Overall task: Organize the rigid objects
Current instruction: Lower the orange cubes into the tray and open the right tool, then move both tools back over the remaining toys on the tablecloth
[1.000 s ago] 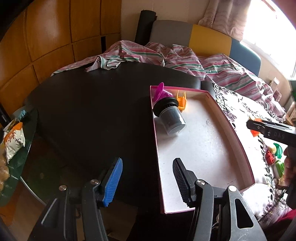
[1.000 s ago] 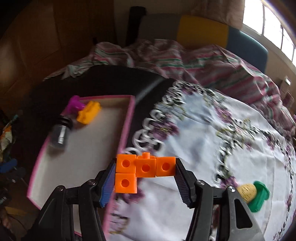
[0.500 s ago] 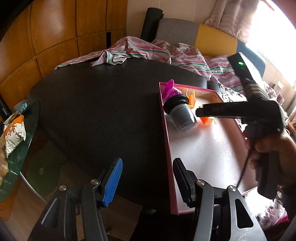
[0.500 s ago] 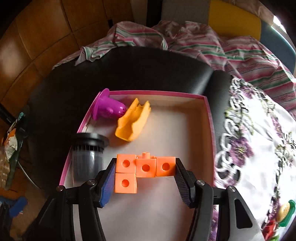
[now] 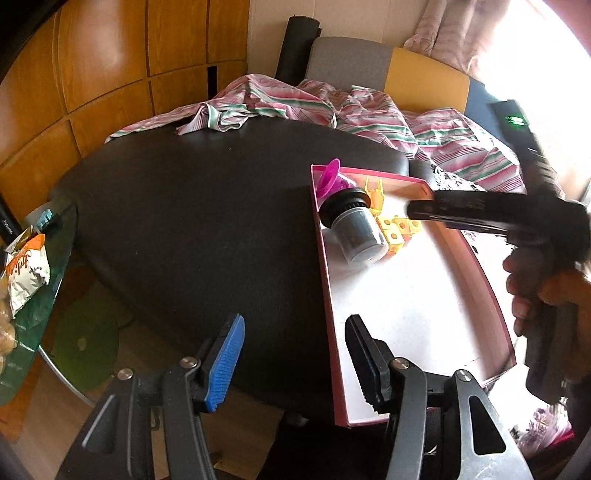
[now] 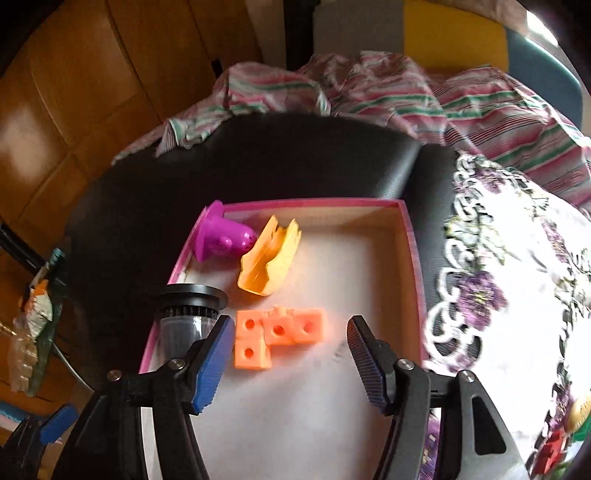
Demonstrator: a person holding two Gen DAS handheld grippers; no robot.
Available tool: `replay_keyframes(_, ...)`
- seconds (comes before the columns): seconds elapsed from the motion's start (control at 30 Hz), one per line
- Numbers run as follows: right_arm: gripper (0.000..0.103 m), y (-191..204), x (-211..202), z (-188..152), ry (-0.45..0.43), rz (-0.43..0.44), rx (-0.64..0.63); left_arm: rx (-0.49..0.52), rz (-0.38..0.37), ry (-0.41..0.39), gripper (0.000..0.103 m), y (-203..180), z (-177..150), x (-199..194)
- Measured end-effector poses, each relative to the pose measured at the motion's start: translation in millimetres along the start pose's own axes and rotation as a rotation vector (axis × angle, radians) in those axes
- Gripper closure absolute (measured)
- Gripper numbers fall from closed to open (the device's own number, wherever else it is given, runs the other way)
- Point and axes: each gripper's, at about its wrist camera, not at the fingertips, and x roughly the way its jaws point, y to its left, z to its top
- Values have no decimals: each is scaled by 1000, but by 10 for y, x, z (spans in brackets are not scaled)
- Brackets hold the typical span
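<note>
Right wrist view: your right gripper (image 6: pixel 290 356) is opening, releasing the orange block cluster (image 6: pixel 275 341) into the pink-rimmed tray (image 6: pixel 413 258). Left gripper (image 5: pixel 293 358) waits open, empty. Next, withdraw clear and fetch another toy.

Dark round tabletop (image 5: pixel 192 206) fills centre of room. Striped pink-and-green cloth (image 5: pixel 295 107) lies crumpled along its far edge. White floral-embroidered cloth (image 6: pixel 517 280) covers tabletop's right side. Behind, chair back in grey, yellow and blue panels (image 5: pixel 424 79); black roll (image 5: pixel 297 48) stands upright beside it. Wood-panelled wall (image 5: pixel 103 66) at left, pink curtain (image 5: pixel 454 33) at bright window. Glass side table (image 5: pixel 55 295) at lower left carries snack packet (image 5: pixel 26 266).
</note>
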Motion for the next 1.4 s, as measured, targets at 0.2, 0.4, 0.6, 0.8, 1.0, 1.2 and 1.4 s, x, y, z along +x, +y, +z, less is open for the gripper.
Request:
replay_keyframes(0.2,39,-172,-435,-283,-37,-32,-19,32,-12,-17,45,-111,2,-80)
replay_keyframes(0.4,39,-399,-751,-543,-61,-67,4,72,-32,-36,45,-251,15,-173)
replay_keyframes(0.6,39,-669,-956,-739,-79,-87,61,112,-43,-40,44,-390,4,-222)
replay_keyframes(0.8,39,-957,-1133,-888,-92,-118,127,144,-58,-34,43,-505,7,-216)
replay_keyframes(1.0,39,-1306,-1321,-1038,-107,-160,213,167,-73,-28,41,-612,1,-208)
replay_keyframes(1.2,39,-1678,-1588,-1192,-135,-204,309,191,-93,-26,41,-712,1,-203)
replay_keyframes(1.4,39,-2015,-1896,-1378,-151,-257,391,222,-119,-23,41,-844,7,-202)
